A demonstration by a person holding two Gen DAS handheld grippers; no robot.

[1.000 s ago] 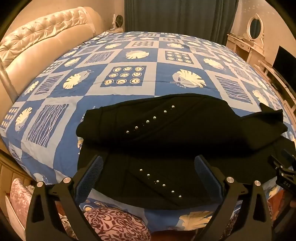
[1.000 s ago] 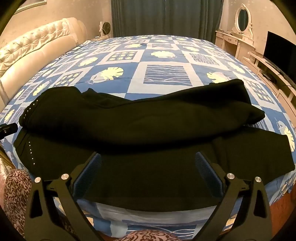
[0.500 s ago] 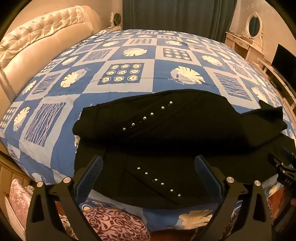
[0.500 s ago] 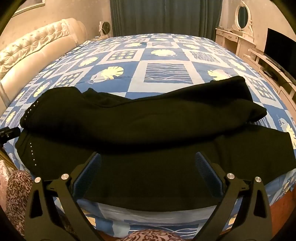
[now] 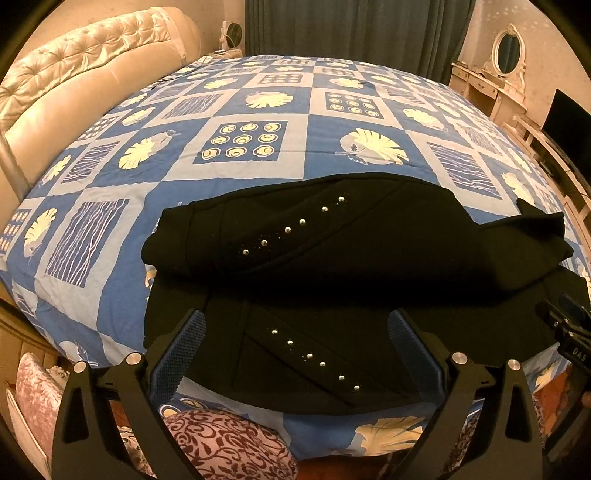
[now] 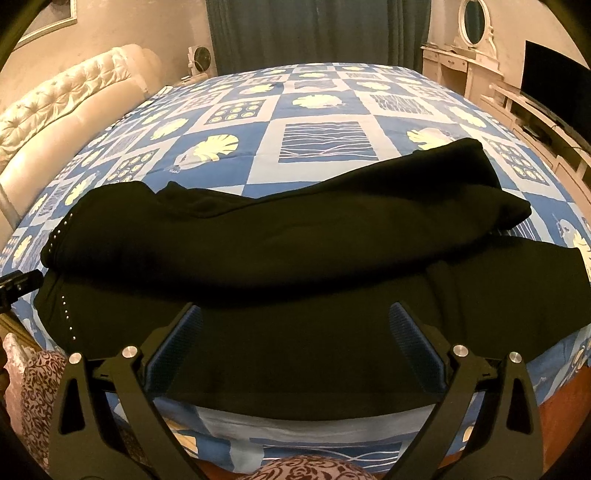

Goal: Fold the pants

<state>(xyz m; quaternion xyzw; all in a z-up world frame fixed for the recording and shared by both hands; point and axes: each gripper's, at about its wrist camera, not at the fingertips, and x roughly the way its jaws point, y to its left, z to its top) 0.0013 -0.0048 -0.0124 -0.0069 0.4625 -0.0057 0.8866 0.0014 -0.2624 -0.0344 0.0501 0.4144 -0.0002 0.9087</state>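
Black pants (image 5: 332,258) lie across the near edge of a bed (image 5: 258,110) covered with a blue and white patchwork bedspread (image 5: 255,155) printed with cream leaves, shells and wavy lines; one leg is doubled over the other, so an upper layer sits on a lower layer that reaches closer to the bed's edge. A slanting row of small silver studs (image 5: 291,229) runs along the upper layer and a second row (image 5: 314,360) along the lower one. The left hand-held gripper (image 5: 295,343) hovers over the lower layer with its blue-padded fingers (image 5: 177,354) spread wide and nothing between them. The right hand-held gripper (image 6: 295,339) is likewise wide open and empty, poised above the pants (image 6: 295,258) near the bed's front edge. In the left wrist view part of the other device shows at the right margin with the white letters "DAS" (image 5: 577,350) legible on it. A tufted cream headboard (image 5: 74,74) curves along the left, dark curtains (image 5: 354,29) hang behind the bed, an oval mirror (image 6: 474,22) tops a white dresser, and a dark screen (image 6: 554,85) stands to the right
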